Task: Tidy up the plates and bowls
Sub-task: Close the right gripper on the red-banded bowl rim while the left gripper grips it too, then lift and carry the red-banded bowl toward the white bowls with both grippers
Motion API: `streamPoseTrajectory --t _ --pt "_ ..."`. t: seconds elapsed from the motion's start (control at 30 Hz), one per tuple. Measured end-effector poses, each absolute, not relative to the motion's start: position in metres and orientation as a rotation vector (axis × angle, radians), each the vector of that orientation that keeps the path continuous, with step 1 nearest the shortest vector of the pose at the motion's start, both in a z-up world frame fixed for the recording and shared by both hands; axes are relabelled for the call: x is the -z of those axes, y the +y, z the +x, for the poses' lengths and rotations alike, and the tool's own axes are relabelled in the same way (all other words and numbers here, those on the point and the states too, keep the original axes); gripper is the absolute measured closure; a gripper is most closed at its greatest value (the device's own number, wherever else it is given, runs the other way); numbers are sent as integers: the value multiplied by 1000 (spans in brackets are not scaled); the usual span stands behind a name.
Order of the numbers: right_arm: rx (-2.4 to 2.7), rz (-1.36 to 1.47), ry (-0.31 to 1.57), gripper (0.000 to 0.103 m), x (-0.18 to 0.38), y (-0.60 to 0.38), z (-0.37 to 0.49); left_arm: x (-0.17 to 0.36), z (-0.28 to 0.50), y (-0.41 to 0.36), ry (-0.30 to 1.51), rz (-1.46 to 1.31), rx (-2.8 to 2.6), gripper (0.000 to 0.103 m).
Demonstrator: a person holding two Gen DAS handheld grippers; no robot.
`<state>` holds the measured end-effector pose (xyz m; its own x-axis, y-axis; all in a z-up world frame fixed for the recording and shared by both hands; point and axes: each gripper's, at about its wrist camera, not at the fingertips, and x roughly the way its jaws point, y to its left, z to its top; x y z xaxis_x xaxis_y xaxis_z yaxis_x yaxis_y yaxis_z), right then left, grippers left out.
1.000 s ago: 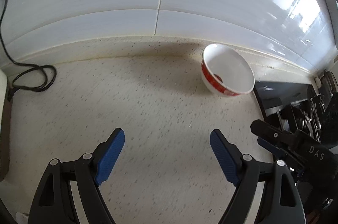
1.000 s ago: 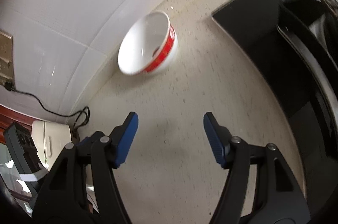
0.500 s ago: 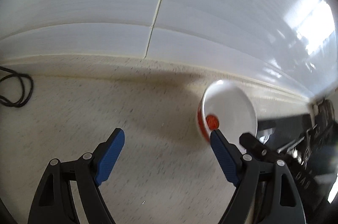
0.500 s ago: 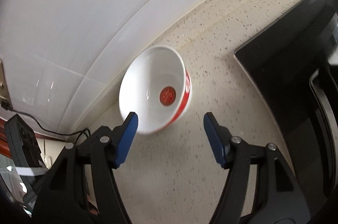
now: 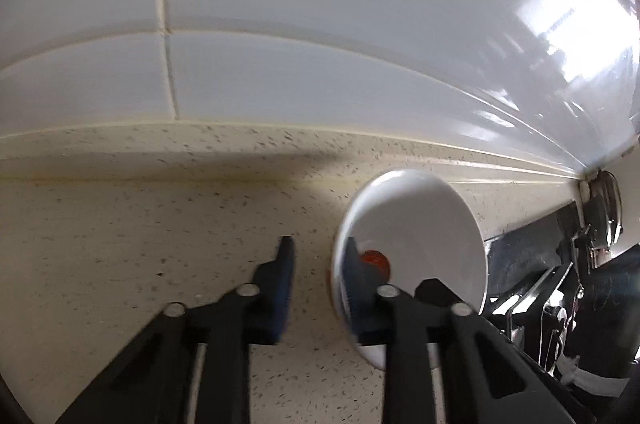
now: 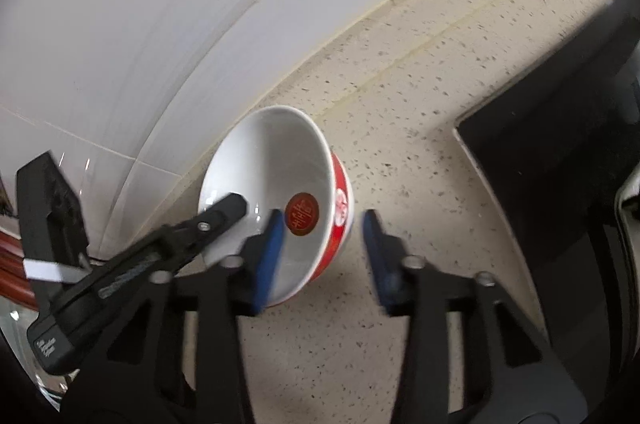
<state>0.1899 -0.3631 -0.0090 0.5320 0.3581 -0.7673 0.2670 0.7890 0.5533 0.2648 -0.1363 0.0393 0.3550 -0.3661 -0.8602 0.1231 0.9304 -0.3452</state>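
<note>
Ahead of both tools, the white tiled wall [image 5: 320, 24] fills the upper field, meeting the speckled cream countertop [image 5: 120, 244] along a pale seam. To the right of the right gripper [image 6: 324, 248] lies a black cooktop surface [image 6: 560, 184], its corner near the right-hand finger; in the left wrist view the same dark area with blurred metal parts sits at the far right.

The bowl [image 6: 276, 192], white inside with a red outer band and a red round mark at its bottom, rests on the countertop close to the wall, tilted so its opening faces the cameras. It sits across the gap of the right gripper: the left blue pad [image 6: 268, 256] lies over the bowl's inside, the right blue pad is outside, just beside the red wall and apart from it. The jaws stand partly spread and grip nothing yet.

The left gripper [image 5: 318, 264] is narrowed, with a gap remaining; its right finger [image 5: 352, 272] reaches inside the bowl [image 5: 420, 224], its left finger outside the rim. Whether the pads press the rim cannot be told. In the right wrist view that finger's black tip pokes into the bowl from the left.
</note>
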Motion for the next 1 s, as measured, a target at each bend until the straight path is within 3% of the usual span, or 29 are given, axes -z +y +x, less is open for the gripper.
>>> streamPoseTrajectory --t 0.07,0.27,1.0 --pt "-67 680 1030 72 9 -361 189 -40 260 -138 1151 -228 337 91" --pt "-56 686 1033 80 9 -361 174 -43 240 -134 1146 -236 351 91" --pt "-104 642 1079 82 -15 -341 73 -67 123 -117 1111 -144 359 91"
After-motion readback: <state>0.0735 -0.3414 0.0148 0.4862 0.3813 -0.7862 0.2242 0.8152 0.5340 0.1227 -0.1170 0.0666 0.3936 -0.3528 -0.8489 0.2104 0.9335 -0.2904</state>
